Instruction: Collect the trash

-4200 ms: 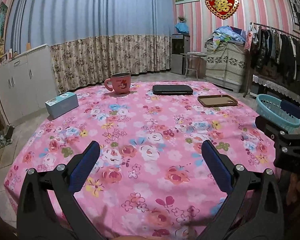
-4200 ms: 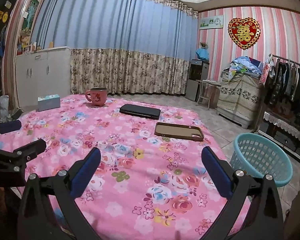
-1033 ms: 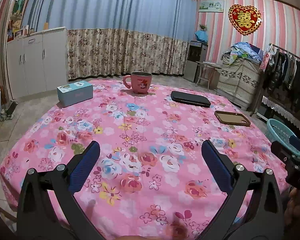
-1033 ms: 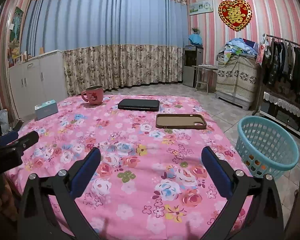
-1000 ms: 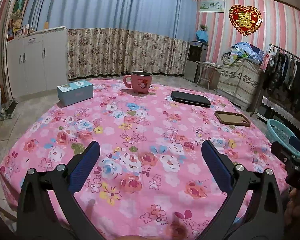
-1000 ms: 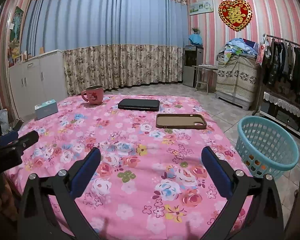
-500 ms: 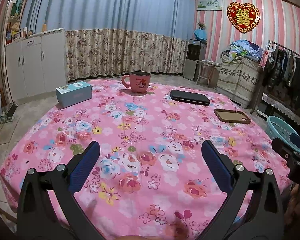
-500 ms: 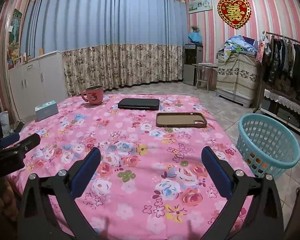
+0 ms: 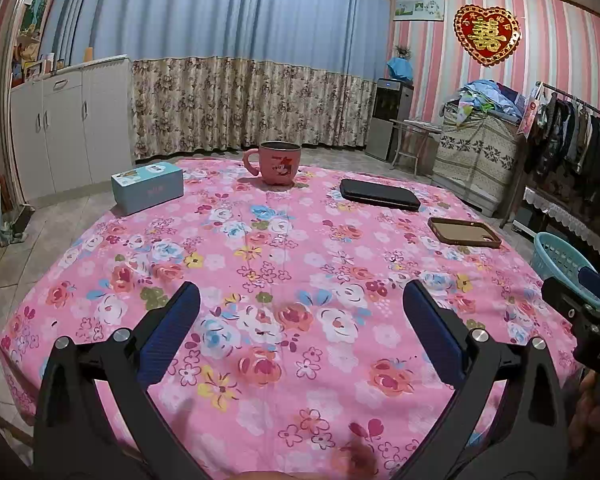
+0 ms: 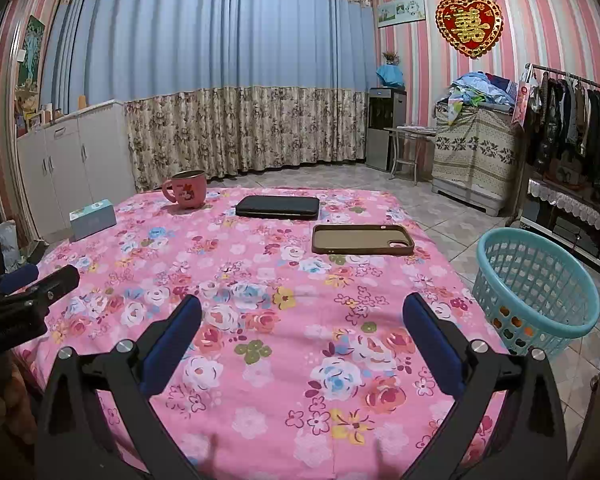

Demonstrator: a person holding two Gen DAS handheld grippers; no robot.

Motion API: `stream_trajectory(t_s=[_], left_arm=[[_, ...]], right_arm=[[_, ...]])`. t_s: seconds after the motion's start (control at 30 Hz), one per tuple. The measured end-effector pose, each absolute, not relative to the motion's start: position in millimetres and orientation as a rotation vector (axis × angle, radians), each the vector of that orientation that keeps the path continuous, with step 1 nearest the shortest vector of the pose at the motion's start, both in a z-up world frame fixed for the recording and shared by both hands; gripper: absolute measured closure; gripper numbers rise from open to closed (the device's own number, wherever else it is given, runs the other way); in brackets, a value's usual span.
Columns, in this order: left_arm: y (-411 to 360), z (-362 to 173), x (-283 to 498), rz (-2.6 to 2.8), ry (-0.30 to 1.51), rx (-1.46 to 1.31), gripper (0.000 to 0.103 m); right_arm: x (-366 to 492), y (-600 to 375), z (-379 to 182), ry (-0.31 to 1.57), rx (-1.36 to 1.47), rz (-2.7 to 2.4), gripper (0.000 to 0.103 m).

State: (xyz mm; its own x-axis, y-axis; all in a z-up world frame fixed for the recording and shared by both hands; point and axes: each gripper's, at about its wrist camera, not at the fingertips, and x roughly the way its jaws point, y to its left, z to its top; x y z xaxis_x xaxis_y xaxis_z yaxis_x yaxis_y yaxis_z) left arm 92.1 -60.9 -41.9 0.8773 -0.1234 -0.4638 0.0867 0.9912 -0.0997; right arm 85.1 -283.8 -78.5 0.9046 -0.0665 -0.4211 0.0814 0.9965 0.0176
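Plainly, both claws are spread wide and empty: the left claw (image 9: 300, 308) and the right claw (image 10: 302, 314) hang above the near edge of the flowered pink surface (image 9: 284, 264), each with nothing between its blue pads.

No obvious trash shows on the cloth, and that is the main risk. From the right wrist view, what lies ahead is a brown phone case (image 10: 362, 239) at 1 o'clock, a black flat case (image 10: 278, 206) at 12 o'clock beyond it, a pink mug (image 10: 186, 192) at 11 o'clock, and a pale blue box (image 10: 93, 219) at 10 o'clock near the far left edge. Any of these could be mistaken for rubbish and dropped into the blue basket (image 10: 536, 288), which stands on the floor at 3 o'clock, just beside the surface's right edge. A careless sweep could also tip the mug, and whether it holds liquid cannot be told. The basket seems to have something orange low inside, though that is unclear.

As for writing, the mug bears a cartoon figure; print on the box is too small to read. On the far wall a red heart ornament (image 10: 469, 24) carries a gold double-happiness character.
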Motion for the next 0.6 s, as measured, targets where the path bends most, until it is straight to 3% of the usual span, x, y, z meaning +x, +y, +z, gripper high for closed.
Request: stream_trajectory(t_s=[0.6], left_arm=[[-64.9,-43.5,90.8,-0.115,0.485,-0.046,0.005]], right_arm=[[83.5,-283.8,-77.0,0.434,0.033,-0.075,0.005]])
